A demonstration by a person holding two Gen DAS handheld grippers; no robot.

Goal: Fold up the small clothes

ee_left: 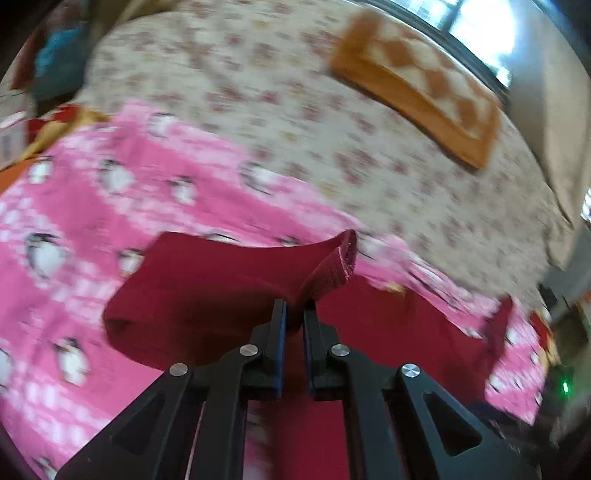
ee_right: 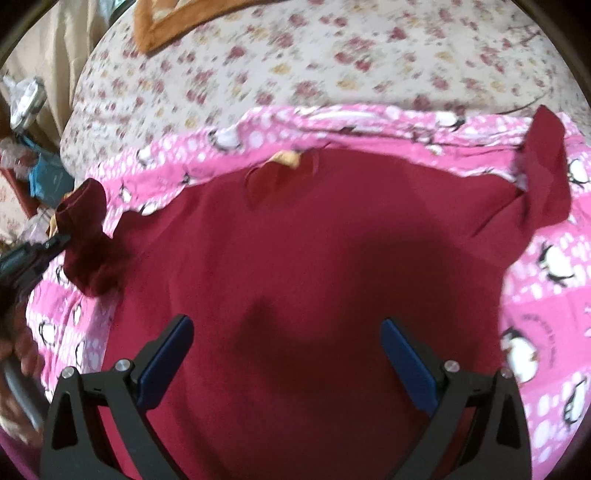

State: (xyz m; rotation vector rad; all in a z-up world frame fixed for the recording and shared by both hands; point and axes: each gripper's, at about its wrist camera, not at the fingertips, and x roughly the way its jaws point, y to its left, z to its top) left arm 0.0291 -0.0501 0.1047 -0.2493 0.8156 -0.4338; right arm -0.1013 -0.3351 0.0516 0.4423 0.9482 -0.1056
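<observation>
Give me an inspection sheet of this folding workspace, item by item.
Surface: pink penguin blanket over a floral bedsheet.
Job's things: maroon shirt spread flat, one sleeve lifted.
Clutter: orange checked cloth; blurred items at the bed's edge.
Grippers: left gripper shut on the sleeve; right gripper open above the shirt.
Cables: nothing seen.
Surroundings: bright window.
</observation>
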